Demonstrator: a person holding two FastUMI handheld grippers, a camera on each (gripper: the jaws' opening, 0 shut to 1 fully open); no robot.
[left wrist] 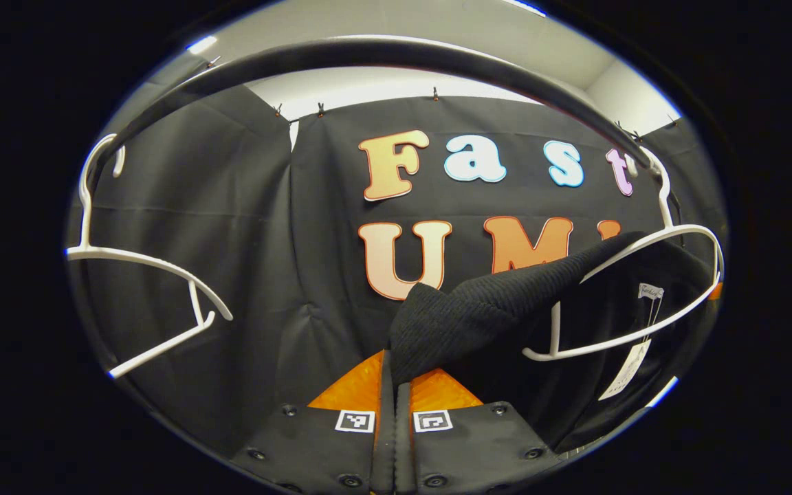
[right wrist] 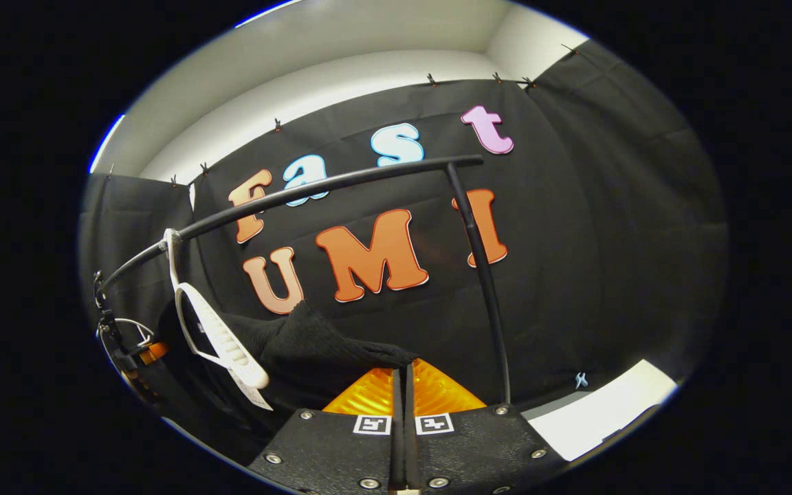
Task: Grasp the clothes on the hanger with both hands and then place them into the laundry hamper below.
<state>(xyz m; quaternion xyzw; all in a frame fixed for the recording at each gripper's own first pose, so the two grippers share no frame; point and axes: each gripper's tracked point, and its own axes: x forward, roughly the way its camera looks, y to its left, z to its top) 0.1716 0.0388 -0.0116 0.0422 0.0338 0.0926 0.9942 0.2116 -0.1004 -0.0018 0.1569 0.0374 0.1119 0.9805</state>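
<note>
A black knitted garment [left wrist: 478, 309] hangs on a white hanger [left wrist: 633, 335] at the right of the left gripper view, with a paper tag [left wrist: 626, 371] dangling inside it. One edge of the garment is drawn out toward me, and my left gripper [left wrist: 393, 361] is shut on it. In the right gripper view the same garment [right wrist: 313, 344] stretches from the hanger [right wrist: 231, 350] at the left to my right gripper [right wrist: 406, 368]. That gripper is shut on its pointed end. The hanger's hook sits on the black rail [right wrist: 341, 182].
The rail [left wrist: 396, 51] arches close overhead. An empty white hanger [left wrist: 141, 260] hangs at its left end. The rail's upright post [right wrist: 482, 289] stands just right of my right gripper, with a white surface [right wrist: 609, 405] low behind it. A small dark object with orange [right wrist: 128, 350] shows far left.
</note>
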